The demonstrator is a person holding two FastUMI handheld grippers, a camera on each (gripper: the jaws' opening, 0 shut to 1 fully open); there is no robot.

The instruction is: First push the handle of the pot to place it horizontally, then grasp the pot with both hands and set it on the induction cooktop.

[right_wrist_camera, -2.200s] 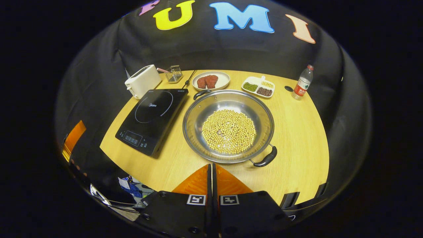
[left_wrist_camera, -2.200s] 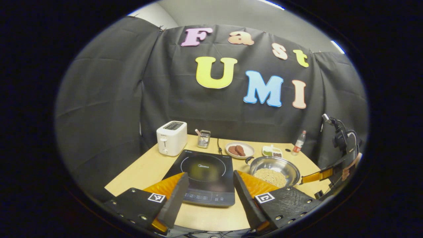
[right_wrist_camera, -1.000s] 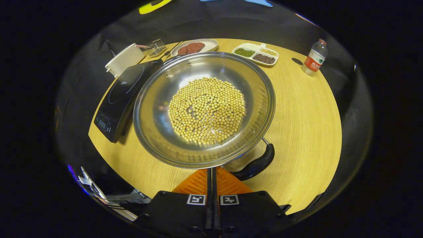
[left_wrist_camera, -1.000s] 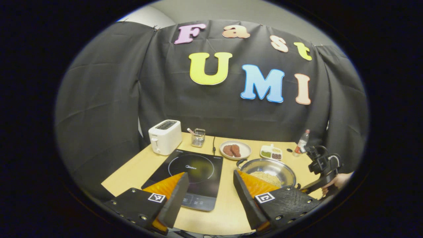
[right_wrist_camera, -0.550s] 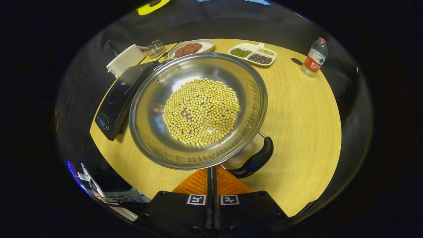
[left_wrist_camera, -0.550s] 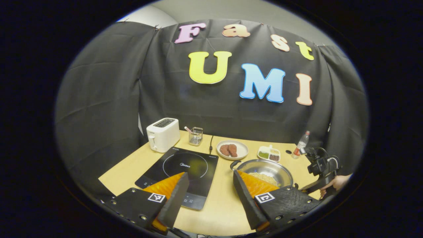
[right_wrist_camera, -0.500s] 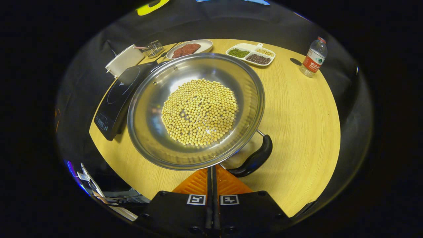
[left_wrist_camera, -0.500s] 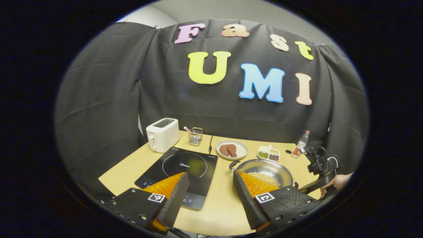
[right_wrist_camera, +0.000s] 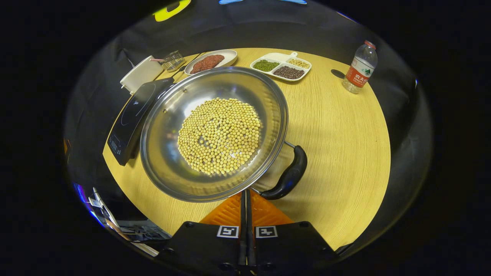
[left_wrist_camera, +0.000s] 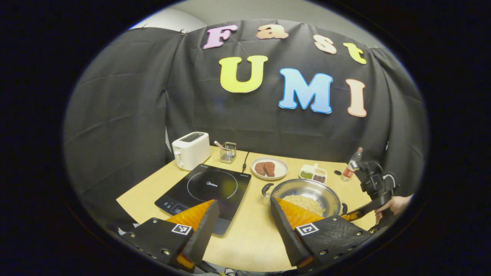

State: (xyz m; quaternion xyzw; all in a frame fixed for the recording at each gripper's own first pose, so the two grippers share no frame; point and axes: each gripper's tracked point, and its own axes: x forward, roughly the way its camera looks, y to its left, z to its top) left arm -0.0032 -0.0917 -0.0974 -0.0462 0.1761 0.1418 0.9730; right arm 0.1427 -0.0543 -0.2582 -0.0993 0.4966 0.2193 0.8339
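A steel pot [right_wrist_camera: 168, 168] holding soybeans [right_wrist_camera: 219, 135] sits on the wooden table, just right of the black induction cooktop [right_wrist_camera: 132, 115]. Its near black handle [right_wrist_camera: 288, 176] points to the lower right. My right gripper [right_wrist_camera: 245, 193] is shut with nothing in it, its tips against the pot's rim beside that handle's lower end. In the left gripper view my left gripper [left_wrist_camera: 243, 203] hangs open above the table's front, between the cooktop [left_wrist_camera: 207, 186] and the pot [left_wrist_camera: 303, 186]. The right gripper [left_wrist_camera: 360, 212] and its hand [left_wrist_camera: 395, 205] show at the pot's right handle [left_wrist_camera: 344, 208].
Along the back of the table stand a white toaster [left_wrist_camera: 190, 150], a wire basket [left_wrist_camera: 228, 151], a plate of meat [left_wrist_camera: 269, 168], a divided dish of beans [left_wrist_camera: 314, 174] and a water bottle [right_wrist_camera: 360, 68]. Bare table [right_wrist_camera: 337, 126] lies right of the pot.
The pot has turned a little on the table, its near handle swinging round with the shut right gripper beside it. The left gripper has drifted slightly and stays open.
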